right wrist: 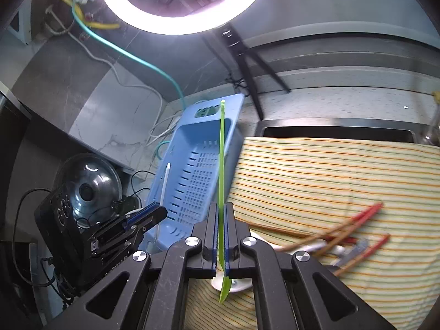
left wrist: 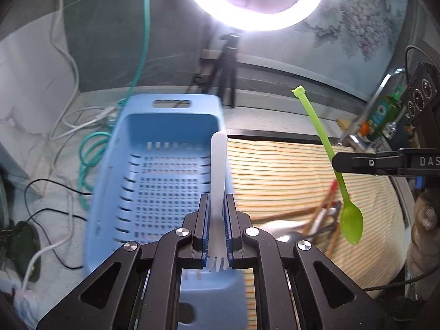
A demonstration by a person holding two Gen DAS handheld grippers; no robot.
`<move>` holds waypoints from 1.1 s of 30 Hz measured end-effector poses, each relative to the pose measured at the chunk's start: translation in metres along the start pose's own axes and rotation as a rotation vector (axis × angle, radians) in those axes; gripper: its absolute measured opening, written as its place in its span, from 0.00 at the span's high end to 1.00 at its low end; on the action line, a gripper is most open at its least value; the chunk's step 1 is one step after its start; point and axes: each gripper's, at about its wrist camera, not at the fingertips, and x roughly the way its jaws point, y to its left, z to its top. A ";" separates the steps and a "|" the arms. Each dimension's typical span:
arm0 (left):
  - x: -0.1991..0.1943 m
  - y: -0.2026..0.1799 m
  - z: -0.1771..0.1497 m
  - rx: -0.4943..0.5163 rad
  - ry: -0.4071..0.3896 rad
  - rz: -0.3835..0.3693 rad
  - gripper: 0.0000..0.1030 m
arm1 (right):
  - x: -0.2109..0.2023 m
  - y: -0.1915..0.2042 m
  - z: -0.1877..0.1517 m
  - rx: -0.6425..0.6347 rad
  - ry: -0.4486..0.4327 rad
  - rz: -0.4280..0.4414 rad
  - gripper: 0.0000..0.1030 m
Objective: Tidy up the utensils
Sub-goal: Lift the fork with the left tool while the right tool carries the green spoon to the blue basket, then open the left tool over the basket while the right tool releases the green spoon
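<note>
My left gripper (left wrist: 217, 200) is shut on a white plastic fork (left wrist: 218, 165), its handle pointing away and its tines toward the camera, above the near end of an empty blue slotted basket (left wrist: 165, 178). My right gripper (right wrist: 221, 206) is shut on a green plastic spoon (right wrist: 221, 151), seen edge-on, with the basket (right wrist: 198, 170) just beyond it. In the left wrist view the right gripper (left wrist: 334, 163) clamps the green spoon (left wrist: 350, 220) mid-handle, bowl hanging down. In the right wrist view the left gripper (right wrist: 162, 211) holds the fork (right wrist: 165, 181) by the basket's left wall.
A striped cloth (right wrist: 330, 178) covers the sink area right of the basket. On it lie red-tipped chopsticks (right wrist: 357, 220) and metal spoons (left wrist: 291, 231). Cables (left wrist: 90, 148) trail left of the basket. A ring light (left wrist: 253, 0) on a tripod (left wrist: 228, 68) stands behind.
</note>
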 end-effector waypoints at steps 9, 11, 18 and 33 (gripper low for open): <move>0.024 0.054 0.006 -0.083 0.037 0.065 0.92 | 0.085 0.029 0.012 0.039 0.095 0.032 0.97; 0.030 0.059 0.009 -0.093 0.047 0.077 0.92 | 0.097 0.032 0.012 0.037 0.112 0.029 0.97; 0.045 0.068 0.018 -0.119 0.075 0.080 0.92 | 0.129 0.035 0.017 0.041 0.158 0.027 0.97; 0.029 0.066 0.022 -0.138 0.036 0.104 0.82 | 0.105 0.038 0.023 -0.011 0.111 -0.013 0.78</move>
